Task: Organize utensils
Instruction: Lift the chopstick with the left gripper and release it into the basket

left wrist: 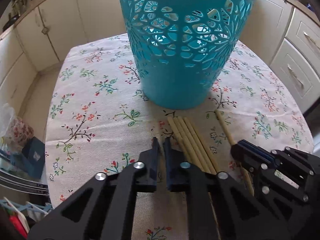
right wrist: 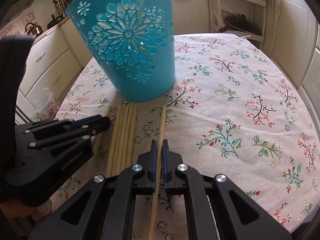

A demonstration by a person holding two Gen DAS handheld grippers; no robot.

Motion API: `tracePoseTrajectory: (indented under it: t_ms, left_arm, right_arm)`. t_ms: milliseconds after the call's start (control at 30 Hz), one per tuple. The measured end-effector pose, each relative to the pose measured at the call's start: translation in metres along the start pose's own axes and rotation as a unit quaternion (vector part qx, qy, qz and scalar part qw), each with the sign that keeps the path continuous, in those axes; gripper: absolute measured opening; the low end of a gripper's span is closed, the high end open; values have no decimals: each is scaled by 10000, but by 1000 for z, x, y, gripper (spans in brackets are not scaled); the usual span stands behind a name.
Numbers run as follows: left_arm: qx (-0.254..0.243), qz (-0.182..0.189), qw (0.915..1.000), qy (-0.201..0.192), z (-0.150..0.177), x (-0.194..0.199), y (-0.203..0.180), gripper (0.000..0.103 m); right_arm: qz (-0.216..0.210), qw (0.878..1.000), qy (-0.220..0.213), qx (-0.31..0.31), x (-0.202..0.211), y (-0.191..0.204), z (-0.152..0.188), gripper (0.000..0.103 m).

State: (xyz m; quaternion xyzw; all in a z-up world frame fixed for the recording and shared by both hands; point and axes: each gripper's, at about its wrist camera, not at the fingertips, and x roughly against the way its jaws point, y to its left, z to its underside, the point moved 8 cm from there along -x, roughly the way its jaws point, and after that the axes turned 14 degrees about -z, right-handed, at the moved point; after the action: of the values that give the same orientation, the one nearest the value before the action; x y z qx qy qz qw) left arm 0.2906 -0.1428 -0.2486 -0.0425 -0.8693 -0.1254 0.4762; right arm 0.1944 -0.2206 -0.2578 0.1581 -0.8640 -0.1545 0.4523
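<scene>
A teal openwork basket [left wrist: 180,46] stands upright on the floral tablecloth; it also shows in the right wrist view [right wrist: 132,48]. Several pale wooden chopsticks [left wrist: 190,138] lie side by side in front of it, seen too in the right wrist view [right wrist: 124,136]. A single chopstick [right wrist: 161,128] lies apart to their right. My right gripper [right wrist: 159,143] is shut on this single chopstick low over the cloth; it shows in the left wrist view [left wrist: 240,146] with the chopstick [left wrist: 223,126]. My left gripper [left wrist: 161,141] is nearly closed and empty, just left of the bundle; it appears in the right wrist view [right wrist: 104,123].
The table [right wrist: 240,100] is covered by the floral cloth. Cream cabinets [left wrist: 50,30] surround it. A rack with a pan [right wrist: 242,26] stands behind the table's far right. Bags and boxes [left wrist: 20,140] sit beside the table's left edge.
</scene>
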Motion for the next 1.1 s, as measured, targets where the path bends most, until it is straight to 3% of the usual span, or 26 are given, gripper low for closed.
tracePoseTrajectory:
  t_ms: [133, 300, 533, 667, 800, 933, 1100]
  left_arm:
    - [475, 232, 9986, -94, 1, 15, 28, 5]
    - [1106, 566, 9883, -887, -20, 75, 76, 5]
    - [1656, 1182, 9503, -2355, -94, 178, 106, 5]
    - [1696, 1199, 9316, -2982, -141, 208, 96, 5]
    - [1791, 970, 9190, -3376, -187, 211, 76, 5]
    - [1981, 794, 9112, -3524, -215, 197, 68, 5]
    - [2149, 688, 9076, -3539, -229, 167, 65, 5]
  right_arm:
    - [-146, 9997, -56, -203, 1, -4, 0, 6]
    - [-176, 9993, -86, -310, 0, -3, 0, 6]
    - [-280, 9982, -127, -523, 0, -5, -1, 5]
    - [-325, 9976, -141, -587, 0, -8, -2, 5]
    - [-398, 9967, -161, -684, 1, -10, -1, 5]
    - [-463, 9959, -182, -756, 1, -11, -2, 5]
    - [-492, 9955, -182, -788, 1, -12, -4, 5]
